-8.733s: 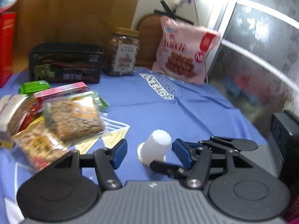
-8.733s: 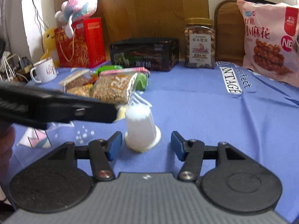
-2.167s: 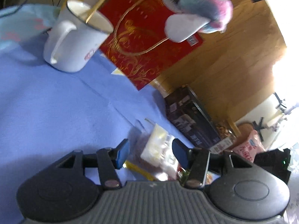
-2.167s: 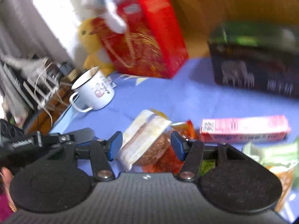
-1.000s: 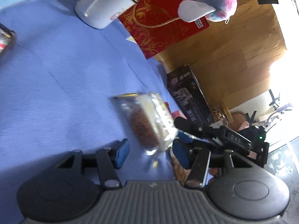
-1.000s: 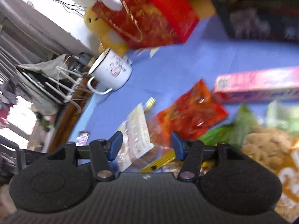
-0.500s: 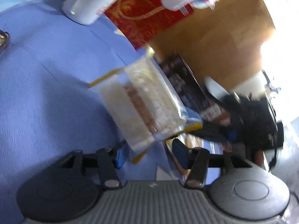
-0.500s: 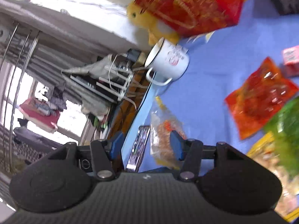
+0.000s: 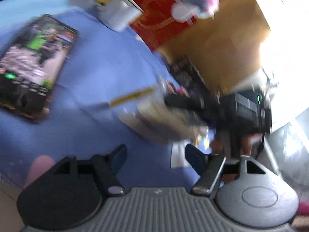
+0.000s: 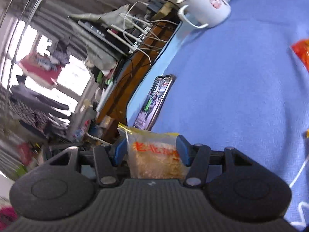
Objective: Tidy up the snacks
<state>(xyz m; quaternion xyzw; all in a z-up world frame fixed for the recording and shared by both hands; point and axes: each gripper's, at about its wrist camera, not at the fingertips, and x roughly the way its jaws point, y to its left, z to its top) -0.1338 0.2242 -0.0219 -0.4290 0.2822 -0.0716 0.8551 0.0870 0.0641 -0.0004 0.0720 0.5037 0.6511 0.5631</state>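
Since half a second ago the clear snack packet (image 10: pixel 154 156) has gone from hanging in front of the left gripper (image 9: pixel 155 157) to sitting deep between the blue pads of the right gripper (image 10: pixel 150 150), which are drawn in against both its sides and carry it clear of the blue tablecloth (image 10: pixel 231 96). From the left wrist view the same packet (image 9: pixel 160 119) shows as a pale blur in the middle, with the black right gripper (image 9: pixel 202 106) reaching in from the right. Nothing sits between the left gripper's fingers, which are spread wide. A phone (image 10: pixel 154 100) with a lit screen lies just beyond the packet near the left table edge; a white mug (image 10: pixel 204 5) stands at the far side by a red gift bag (image 9: pixel 160 17). An orange snack bag (image 10: pixel 302 52) lies at the right edge
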